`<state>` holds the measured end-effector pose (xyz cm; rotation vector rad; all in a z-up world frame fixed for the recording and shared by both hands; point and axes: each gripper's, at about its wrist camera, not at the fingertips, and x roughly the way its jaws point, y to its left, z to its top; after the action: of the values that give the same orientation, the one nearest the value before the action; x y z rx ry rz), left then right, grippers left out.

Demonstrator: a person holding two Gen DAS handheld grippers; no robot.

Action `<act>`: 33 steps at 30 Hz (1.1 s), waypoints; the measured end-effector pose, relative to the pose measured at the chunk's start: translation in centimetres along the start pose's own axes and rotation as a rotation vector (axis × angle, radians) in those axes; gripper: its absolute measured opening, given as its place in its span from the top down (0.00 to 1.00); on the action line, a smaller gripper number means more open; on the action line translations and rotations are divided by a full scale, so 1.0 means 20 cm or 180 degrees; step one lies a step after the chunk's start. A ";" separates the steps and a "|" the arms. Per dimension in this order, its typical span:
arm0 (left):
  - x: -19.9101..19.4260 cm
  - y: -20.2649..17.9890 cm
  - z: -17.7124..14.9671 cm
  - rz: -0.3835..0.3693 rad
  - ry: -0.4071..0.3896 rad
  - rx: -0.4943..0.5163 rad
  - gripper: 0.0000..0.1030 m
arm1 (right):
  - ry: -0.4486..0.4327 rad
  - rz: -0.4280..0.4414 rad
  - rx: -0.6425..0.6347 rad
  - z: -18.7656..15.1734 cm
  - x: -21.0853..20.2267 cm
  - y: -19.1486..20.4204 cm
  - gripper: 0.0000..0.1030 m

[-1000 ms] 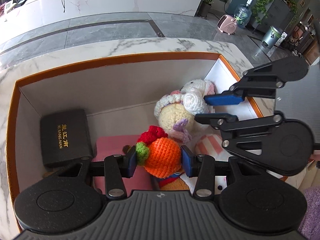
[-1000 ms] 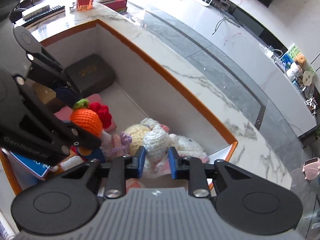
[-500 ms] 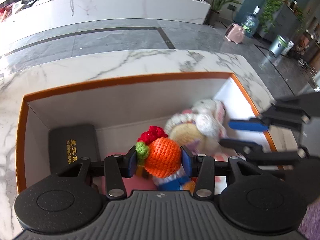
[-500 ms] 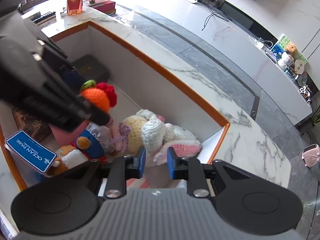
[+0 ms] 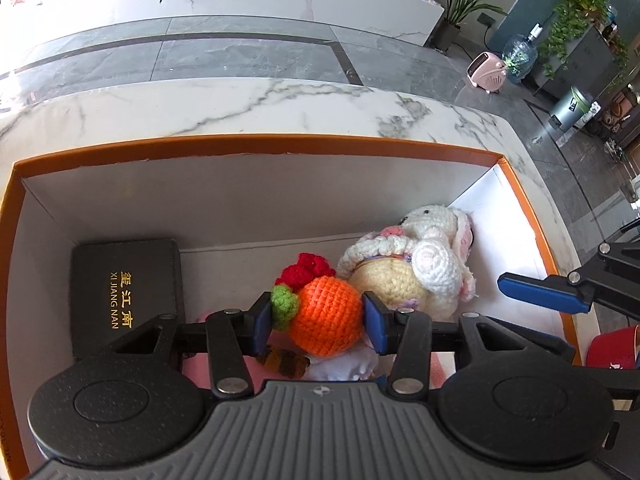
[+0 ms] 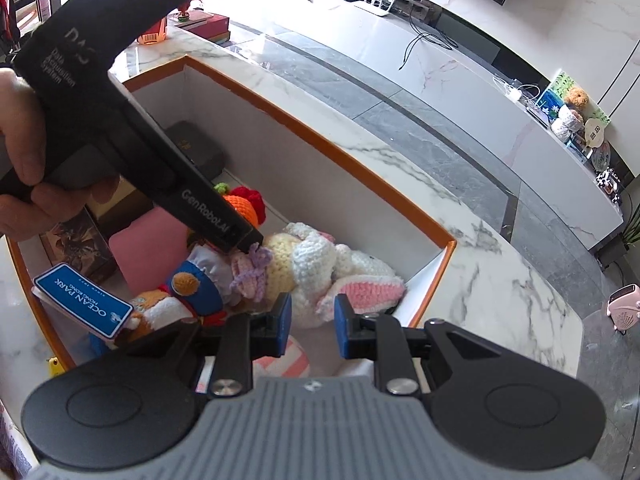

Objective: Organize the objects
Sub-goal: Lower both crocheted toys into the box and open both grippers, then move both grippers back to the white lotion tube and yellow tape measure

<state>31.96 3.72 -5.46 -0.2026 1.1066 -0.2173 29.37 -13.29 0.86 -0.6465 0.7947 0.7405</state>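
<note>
An orange crochet fruit with a green leaf hangs between the pads of my left gripper, above the toys inside the orange-rimmed box. The jaws are opening, and both pads still touch the fruit. A white crochet rabbit lies on a cream doll at the box's right end. My right gripper hovers just in front of the rabbit. Its jaws stand a narrow gap apart, with nothing between them. One of its blue fingers shows at the right edge of the left wrist view.
A black case with gold lettering lies at the box's left end. Beside it are a pink pad and a plush with a blue cap and an Ocean Park tag. A hand grips the left tool. The box stands on marble.
My right gripper has let go of the white rabbit and drawn back towards the right rim. The left gripper has shifted a little with the orange fruit still between its pads.
</note>
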 end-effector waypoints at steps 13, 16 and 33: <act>-0.23 -0.07 -0.06 -0.0106 -0.0194 0.0025 0.45 | -0.0092 0.0008 0.0146 -0.03 -0.11 0.02 0.77; -0.37 -0.12 -0.11 -0.0116 -0.0330 0.0123 0.45 | -0.0175 0.0063 0.0299 -0.05 -0.21 0.02 0.75; -0.74 -0.32 -0.75 0.0108 -0.0469 0.0584 0.45 | -0.0427 0.0587 0.1137 -0.46 -0.64 0.45 0.67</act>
<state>11.60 0.79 2.57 -0.0354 0.9374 -0.2678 12.49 -19.15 4.22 -0.2021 0.8436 0.7760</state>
